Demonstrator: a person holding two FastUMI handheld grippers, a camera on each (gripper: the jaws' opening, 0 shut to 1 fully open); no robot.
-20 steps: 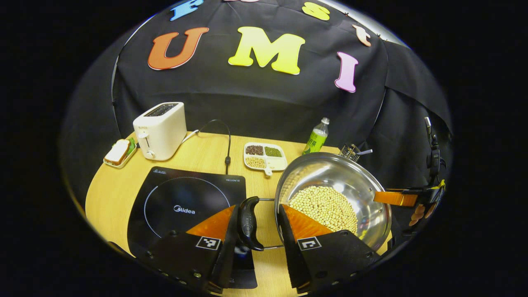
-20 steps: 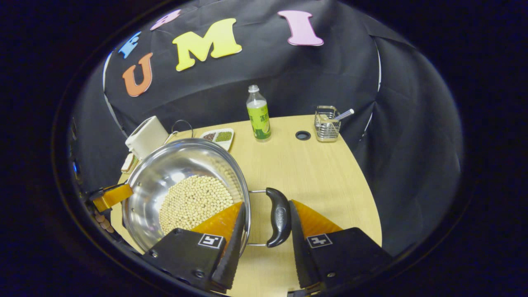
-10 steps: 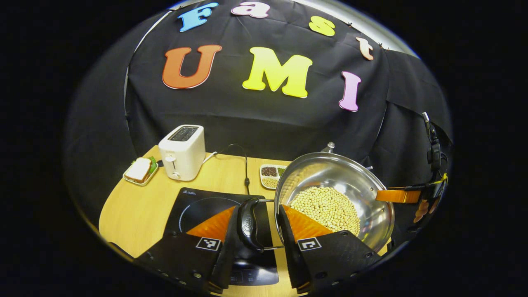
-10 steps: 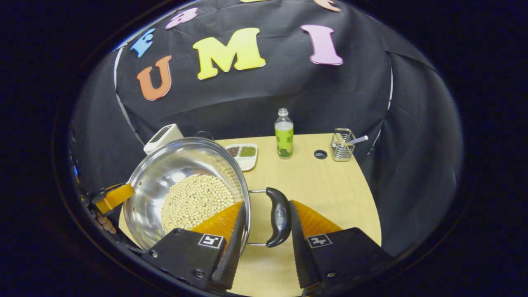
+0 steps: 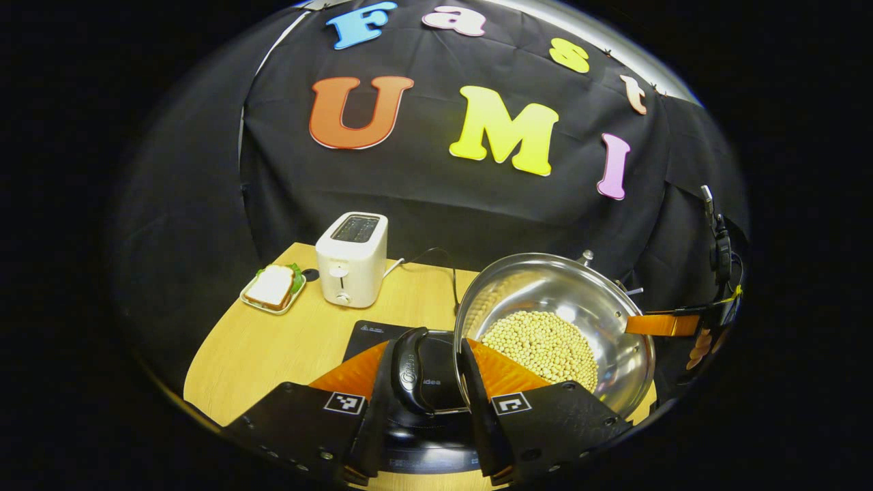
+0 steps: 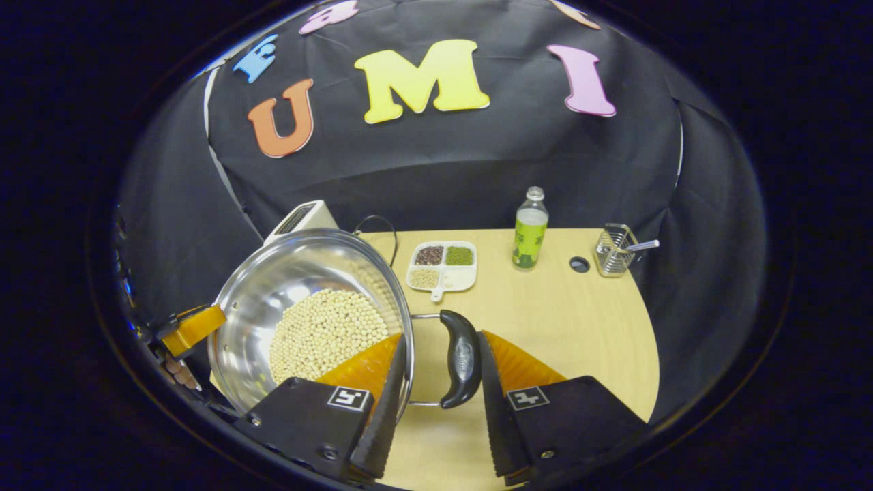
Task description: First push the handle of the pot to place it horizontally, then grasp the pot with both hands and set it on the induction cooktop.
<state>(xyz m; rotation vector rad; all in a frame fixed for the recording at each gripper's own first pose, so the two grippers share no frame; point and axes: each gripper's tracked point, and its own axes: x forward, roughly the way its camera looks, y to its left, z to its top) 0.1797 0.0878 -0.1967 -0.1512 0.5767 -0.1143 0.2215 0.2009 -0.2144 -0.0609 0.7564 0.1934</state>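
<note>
Wooden table (image 6: 545, 320) filling mid-frame, I'm clenching my left gripper (image 5: 428, 382) and right gripper (image 6: 438, 382) on the bean-filled pot (image 5: 552, 327)'s handles, induction cooktop (image 5: 372, 334) lying lower centre.

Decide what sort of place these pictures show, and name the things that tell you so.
Probably a mock kitchen staged in a booth: a toaster, an induction cooktop and a steel pot of beans on a wooden table.

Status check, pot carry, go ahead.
Left claw shut on left handle, right claw straddling right handle. Pot over cooktop edge. Nothing blocking.
</note>
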